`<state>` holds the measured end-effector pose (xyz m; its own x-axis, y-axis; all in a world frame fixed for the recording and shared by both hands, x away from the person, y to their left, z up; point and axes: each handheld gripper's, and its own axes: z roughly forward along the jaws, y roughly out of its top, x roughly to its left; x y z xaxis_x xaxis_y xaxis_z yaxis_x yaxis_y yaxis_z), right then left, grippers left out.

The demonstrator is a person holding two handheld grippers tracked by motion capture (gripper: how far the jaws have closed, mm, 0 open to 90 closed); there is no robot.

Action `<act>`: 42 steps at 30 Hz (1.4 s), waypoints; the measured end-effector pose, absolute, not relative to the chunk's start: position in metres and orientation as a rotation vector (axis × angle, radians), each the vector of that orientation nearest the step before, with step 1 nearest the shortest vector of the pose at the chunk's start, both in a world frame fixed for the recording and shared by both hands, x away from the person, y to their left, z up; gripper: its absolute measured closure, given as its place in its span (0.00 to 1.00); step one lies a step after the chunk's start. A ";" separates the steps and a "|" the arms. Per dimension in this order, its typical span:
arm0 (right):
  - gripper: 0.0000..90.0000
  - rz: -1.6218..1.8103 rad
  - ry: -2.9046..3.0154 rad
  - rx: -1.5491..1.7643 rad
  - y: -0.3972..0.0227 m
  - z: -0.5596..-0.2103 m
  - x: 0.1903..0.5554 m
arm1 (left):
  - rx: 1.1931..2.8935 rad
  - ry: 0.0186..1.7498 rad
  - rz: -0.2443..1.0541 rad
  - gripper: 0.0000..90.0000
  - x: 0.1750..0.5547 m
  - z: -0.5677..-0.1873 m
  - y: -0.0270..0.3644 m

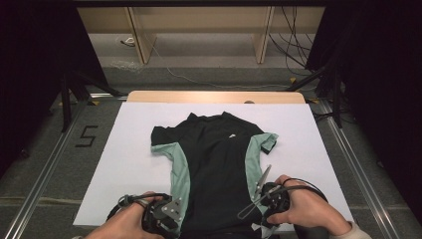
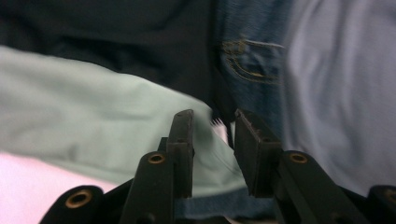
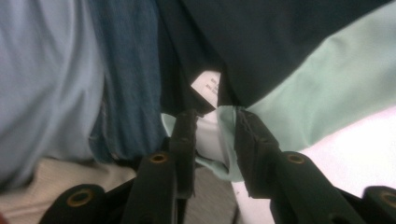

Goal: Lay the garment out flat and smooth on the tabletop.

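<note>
While shirt lies flat | both tools at hem, seemingly unclamped

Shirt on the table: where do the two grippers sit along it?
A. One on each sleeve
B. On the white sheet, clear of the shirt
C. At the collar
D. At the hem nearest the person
D: in the high view the left gripper and right gripper flank the hem of the shirt at the near table edge.

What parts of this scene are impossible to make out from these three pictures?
- High view: the shirt's bottom hem, hidden under the hands and cut by the lower edge.
- Right gripper view: print on the white label, too small and blurred.
- Left gripper view: stitching on the jeans, blurred.
- High view: the small white mark on the chest, too small.
</note>
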<state>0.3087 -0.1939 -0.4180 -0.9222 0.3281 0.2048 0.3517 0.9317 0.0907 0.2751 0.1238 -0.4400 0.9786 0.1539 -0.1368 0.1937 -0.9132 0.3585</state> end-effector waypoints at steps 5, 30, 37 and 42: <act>0.83 -0.072 -2.946 -0.448 -0.188 -0.436 0.314 | 2.802 0.269 -0.122 0.74 0.285 -0.454 0.118; 0.92 -0.050 -2.789 -0.260 -0.206 -0.420 0.309 | 2.767 0.299 -0.219 0.87 0.292 -0.433 0.145; 0.77 -0.330 -2.857 -0.606 -0.224 -0.400 0.335 | 2.695 0.372 -0.212 0.66 0.300 -0.417 0.161; 0.70 -0.518 -2.914 -0.950 -0.241 -0.403 0.375 | 2.702 0.546 0.111 0.58 0.342 -0.419 0.168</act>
<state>0.3754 -0.2415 -0.4026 -0.8128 0.5671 0.1333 0.5783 0.7577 0.3024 0.3423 0.1676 -0.4193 0.9215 0.3884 0.0021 0.3584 -0.8523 0.3809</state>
